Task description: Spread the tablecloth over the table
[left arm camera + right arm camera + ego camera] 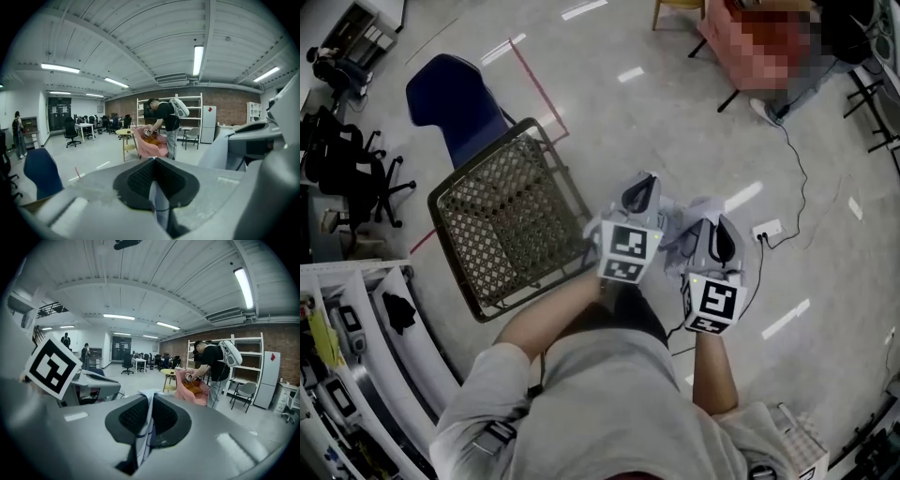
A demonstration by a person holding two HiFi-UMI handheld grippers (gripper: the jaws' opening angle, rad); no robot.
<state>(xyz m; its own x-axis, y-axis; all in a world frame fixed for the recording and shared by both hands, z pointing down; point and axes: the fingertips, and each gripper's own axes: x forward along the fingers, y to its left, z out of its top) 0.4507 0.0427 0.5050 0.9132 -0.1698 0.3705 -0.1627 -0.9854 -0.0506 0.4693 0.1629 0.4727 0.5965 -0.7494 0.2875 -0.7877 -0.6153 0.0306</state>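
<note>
The left claw point(639, 193) and the right claw point(719, 234) are held side by side in front of the person's body, nearly touching, above the bare floor point(675, 112). Each is clamped on a fold of the pale tablecloth point(684, 223). In the left gripper view a thin strip of fabric point(159, 201) is pinched between the closed pads of the left claw point(157, 185). In the right gripper view a similar strip with faint dark lines point(145, 427) rises between the closed pads of the right claw point(147, 420).

The rest of the cloth bunches around and below the two claws and is mostly hidden by them. Holding two points of the edge this close together probably keeps the cloth gathered and off the floor while it is carried.

The woven-top counter point(502, 220), likely the table to be covered, stands to the left, with nothing on it and well apart from the cloth. A blue chair point(450, 103) is just beyond it. Spreading has not begun, and the claws will need to part to open the cloth out.
</note>
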